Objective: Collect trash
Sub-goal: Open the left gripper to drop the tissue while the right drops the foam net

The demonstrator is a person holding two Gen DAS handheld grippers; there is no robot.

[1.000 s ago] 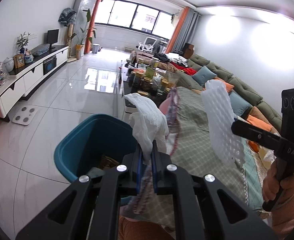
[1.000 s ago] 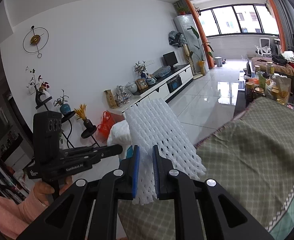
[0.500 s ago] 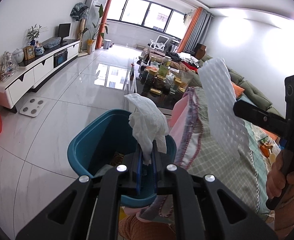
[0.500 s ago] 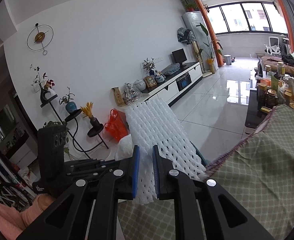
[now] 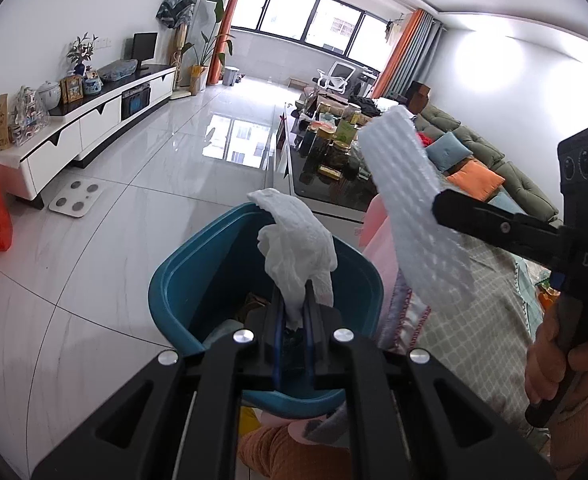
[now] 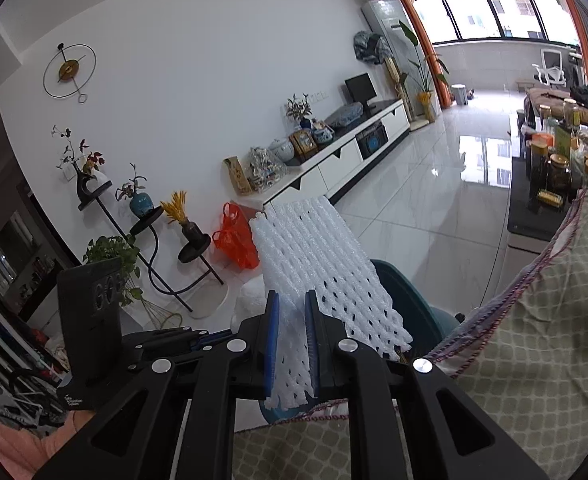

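Bin already holds some trash. Left gripper clamps tissue above its opening; right gripper clamps foam net beside it. Neither is dropped yet.

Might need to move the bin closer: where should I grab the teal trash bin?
Take the teal trash bin by its thin upper rim at the bare left side, coming from above with fingers astride the wall; the crumpled tissue hangs over the middle.

Crinkled soft tissue here, white foam netting all open mesh, smooth teal plastic bin, glossy pale floor tiles, matt woven checked cloth on the table.
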